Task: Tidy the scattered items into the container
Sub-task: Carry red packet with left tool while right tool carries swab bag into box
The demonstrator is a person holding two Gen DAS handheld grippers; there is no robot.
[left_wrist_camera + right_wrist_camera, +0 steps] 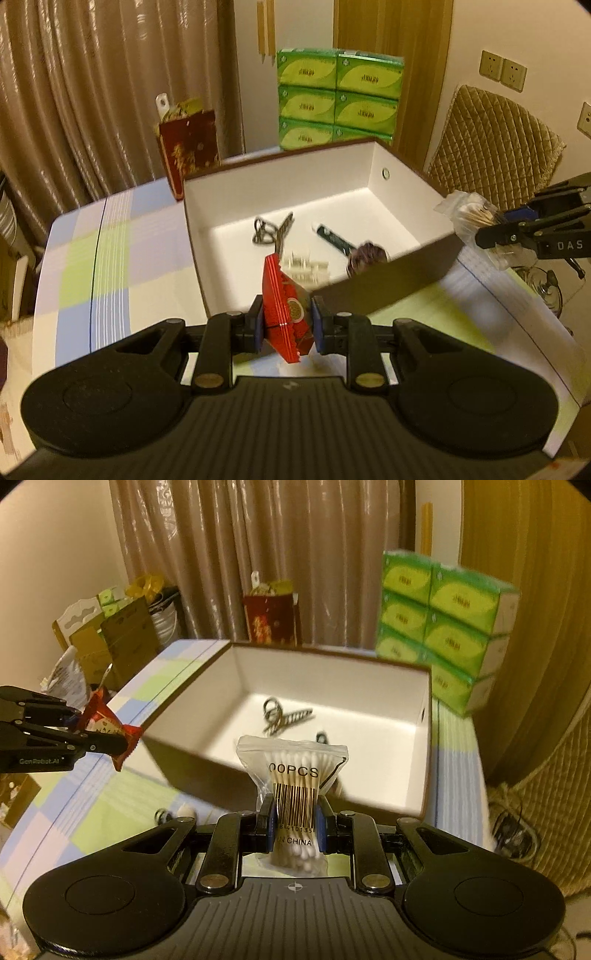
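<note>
Covering the table (110, 254) is a checked cloth of blue, green and pale squares; the open box (280, 192), white inside and dark outside, stands on it and serves as your landmark; behind the box hang beige curtains (92, 92), a red gift bag (190, 146) leans just behind its far left corner, and stacked green tissue packs (336, 99) rise behind its far right side; a quilted chair back (495, 147) stands to the right of the box.

Your left gripper (287, 325) hangs in front of the box's near wall, tilted downward, its blue pads pinched narrow on a red snack packet (284, 306) that stands on edge between them; your right gripper (295, 827) hangs at the box's near right corner, also tilted down, clamped on a clear bag of cotton swabs (293, 771) held upright.

Inside the box lie a metal hair clip (269, 230), a dark tube (334, 240), a white plastic piece (306, 267) and a blurred dark round thing (369, 254); the box floor to the left and far side of them is bare; on the cloth in front of the box, in the right wrist view, a small striped object (162, 815) lies beside a pale one.
</note>
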